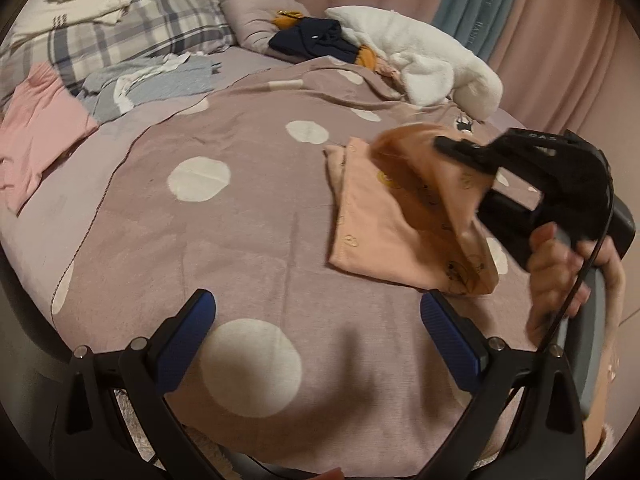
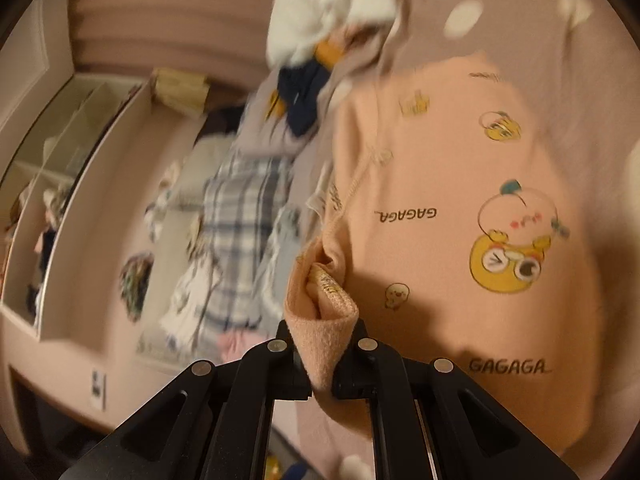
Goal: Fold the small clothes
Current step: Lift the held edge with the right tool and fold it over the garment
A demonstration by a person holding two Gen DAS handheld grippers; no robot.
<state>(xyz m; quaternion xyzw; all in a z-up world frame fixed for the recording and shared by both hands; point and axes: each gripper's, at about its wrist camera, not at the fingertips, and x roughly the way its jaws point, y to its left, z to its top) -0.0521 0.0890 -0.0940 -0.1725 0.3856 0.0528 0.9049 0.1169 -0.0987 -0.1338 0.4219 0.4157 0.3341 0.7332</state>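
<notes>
A small peach garment (image 1: 380, 224) with yellow cartoon prints lies partly folded on the mauve dotted blanket (image 1: 240, 216). My right gripper (image 1: 444, 146) is shut on a bunched edge of the garment (image 2: 324, 320) and holds that part lifted above the rest; a hand (image 1: 560, 276) grips its handle. In the right wrist view the printed front of the garment (image 2: 460, 216) fills the right side. My left gripper (image 1: 318, 316) hovers open over bare blanket at the near edge, its blue pads (image 1: 188, 336) apart with nothing between them.
A white plush garment (image 1: 424, 64) and dark navy clothes (image 1: 316, 40) lie at the far side. A pink piece (image 1: 36, 132), a grey-blue piece (image 1: 152, 80) and a plaid pillow (image 1: 132, 36) lie at the left. Curtains (image 1: 520, 20) hang behind the bed.
</notes>
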